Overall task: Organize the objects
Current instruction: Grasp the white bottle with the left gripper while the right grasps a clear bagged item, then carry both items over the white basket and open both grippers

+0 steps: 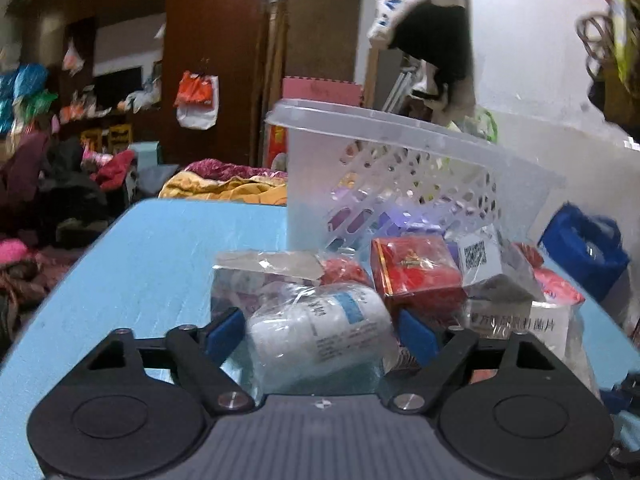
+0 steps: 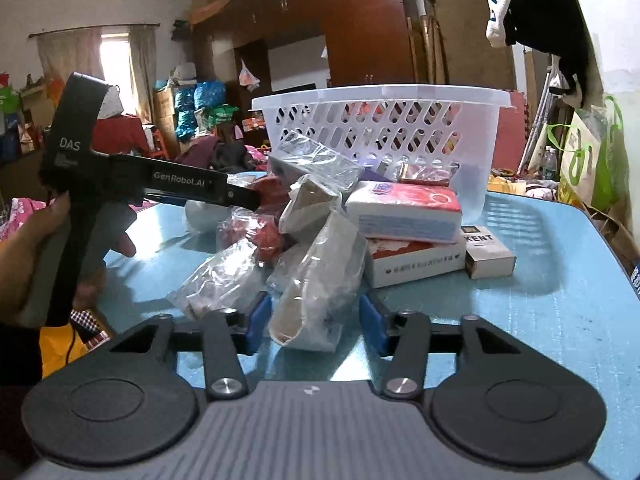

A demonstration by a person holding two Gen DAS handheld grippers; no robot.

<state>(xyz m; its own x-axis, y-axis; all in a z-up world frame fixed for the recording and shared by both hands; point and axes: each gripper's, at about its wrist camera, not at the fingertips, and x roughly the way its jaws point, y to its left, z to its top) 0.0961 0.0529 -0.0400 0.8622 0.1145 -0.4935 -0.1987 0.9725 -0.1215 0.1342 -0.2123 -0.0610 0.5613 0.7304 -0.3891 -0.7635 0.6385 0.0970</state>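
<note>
A translucent white perforated plastic basket (image 2: 380, 136) stands at upper centre on the light blue table (image 2: 540, 320), holding a flat red packet (image 2: 428, 174). The left gripper (image 1: 322, 330) straddles a bagged white pill bottle (image 1: 320, 332), contact unclear. The right gripper (image 2: 316, 320) brackets a bagged grey carton (image 2: 320, 280), pads apart from it.

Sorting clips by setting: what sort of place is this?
Likely a cluttered bedroom or storeroom at home: tall wooden wardrobes, a curtained window, heaps of clothes around the blue table.
</note>
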